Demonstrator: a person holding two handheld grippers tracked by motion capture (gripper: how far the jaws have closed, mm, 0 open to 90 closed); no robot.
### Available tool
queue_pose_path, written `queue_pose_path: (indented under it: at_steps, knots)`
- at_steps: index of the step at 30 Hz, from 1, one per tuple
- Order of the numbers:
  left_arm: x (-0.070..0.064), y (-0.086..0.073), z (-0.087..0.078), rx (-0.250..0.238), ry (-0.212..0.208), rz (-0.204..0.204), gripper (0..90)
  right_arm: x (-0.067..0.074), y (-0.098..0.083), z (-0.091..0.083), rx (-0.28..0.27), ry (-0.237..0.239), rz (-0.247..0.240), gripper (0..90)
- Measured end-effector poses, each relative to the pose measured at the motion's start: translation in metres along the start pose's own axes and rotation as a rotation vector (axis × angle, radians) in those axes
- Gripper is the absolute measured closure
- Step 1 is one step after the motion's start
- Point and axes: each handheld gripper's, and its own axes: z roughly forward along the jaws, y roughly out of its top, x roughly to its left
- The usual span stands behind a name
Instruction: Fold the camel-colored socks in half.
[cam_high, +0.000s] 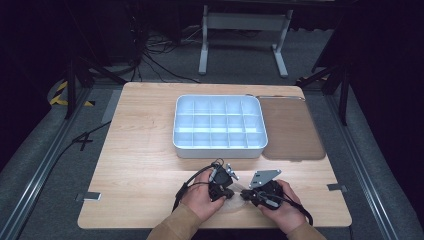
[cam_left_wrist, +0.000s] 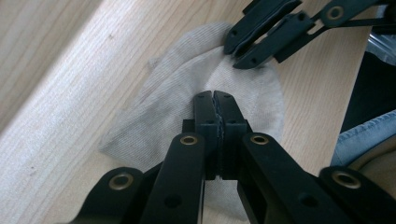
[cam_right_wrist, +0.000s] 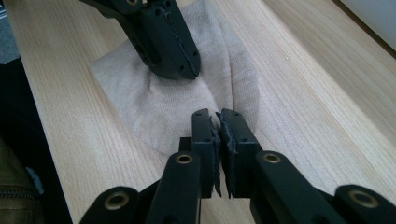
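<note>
Your fingers sit close together on both tools. On the left gripper (cam_left_wrist: 215, 94) the jaws are pressed shut, tips down on the cloth (cam_left_wrist: 159, 116) at mid-frame of its own view; whether any fabric is caught between them you cannot tell. On the right gripper (cam_right_wrist: 217, 114) the jaws are nearly closed, with a thin gap between the pads, and they rest over the cloth's lower right edge in that view; it looks like a light pinch, but the hold is not clear.

Working down from the biggest thing: the table (cam_high: 140, 150) fills the middle of the high view, pale wood, with your hands at its bottom edge. Above them, centre frame, stands the tray (cam_high: 218, 151), white and split into many small cells, apart from the cloth. A brown mat (cam_high: 292, 130) lies just right of the tray, touching its side.

The cloth, a small thin pale piece, lies flat on the wood at lower centre of the high view, between your two hands. It has a fold line running through it. Both grippers meet over it from opposite sides, probably so one can pin it while the other lifts or folds an edge
</note>
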Motion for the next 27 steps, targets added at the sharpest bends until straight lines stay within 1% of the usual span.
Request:
queue_pose_path:
  at_steps: [2, 3, 5, 6, 7, 8, 9, 11, 13, 14, 15, 17, 19, 23, 24, 26, 27]
  knots:
    - [0.0, 0.001, -0.005, -0.037, 0.025, -0.005, 88.1, 0.001, 0.001, 0.0, 0.006, -0.007, -0.014, 86.0]
    - [0.001, 0.002, -0.007, -0.066, 0.039, -0.018, 88.5, 0.002, 0.001, 0.0, 0.007, -0.004, -0.015, 86.0]
    - [0.004, 0.001, -0.006, -0.075, 0.075, -0.028, 89.4, 0.002, 0.0, 0.0, 0.003, -0.008, -0.012, 86.1]
    - [0.006, 0.001, -0.005, -0.073, 0.083, -0.03, 89.6, 0.003, 0.0, 0.001, -0.001, -0.016, -0.013, 86.1]
    - [0.008, 0.0, -0.003, -0.068, 0.087, -0.034, 89.6, 0.003, 0.0, 0.0, -0.002, -0.015, -0.015, 86.2]
    - [0.01, 0.0, -0.001, -0.058, 0.077, -0.048, 89.7, 0.004, 0.0, 0.0, -0.003, -0.019, -0.015, 86.2]
    - [0.011, 0.0, 0.001, -0.067, 0.076, -0.045, 89.7, 0.004, -0.001, 0.0, -0.005, -0.015, -0.017, 86.3]
    - [0.013, -0.002, 0.0, -0.067, 0.063, -0.062, 89.8, 0.004, -0.001, 0.0, -0.006, -0.021, -0.017, 86.3]
    - [0.014, -0.003, -0.001, -0.067, 0.057, -0.068, 89.8, 0.004, -0.002, 0.0, -0.01, -0.019, -0.015, 86.4]
    - [0.014, -0.004, -0.001, -0.076, 0.057, -0.064, 89.7, 0.005, -0.002, 0.0, -0.009, -0.023, -0.013, 86.4]
    - [0.014, -0.004, -0.002, -0.069, 0.055, -0.068, 89.7, 0.005, -0.002, 0.0, -0.01, -0.023, -0.015, 86.3]
    - [0.012, -0.005, -0.007, -0.087, 0.048, -0.067, 87.8, 0.006, -0.002, -0.002, -0.005, -0.016, -0.008, 85.9]
    - [0.012, -0.006, -0.015, -0.1, 0.052, -0.042, 84.3, 0.006, -0.001, -0.004, 0.001, -0.016, -0.008, 86.3]
    - [0.012, -0.011, -0.027, -0.119, 0.045, -0.066, 83.0, 0.007, 0.004, -0.008, -0.009, -0.008, -0.007, 87.4]
    - [0.012, -0.014, -0.031, -0.108, 0.044, -0.08, 83.0, 0.008, 0.006, -0.008, -0.01, -0.013, -0.011, 87.8]
    - [0.013, -0.016, -0.032, -0.11, 0.043, -0.083, 82.6, 0.009, 0.009, -0.009, -0.016, -0.007, -0.016, 88.0]
    - [0.014, -0.018, -0.035, -0.103, 0.042, -0.085, 82.6, 0.01, 0.011, -0.009, -0.015, -0.014, -0.017, 88.2]
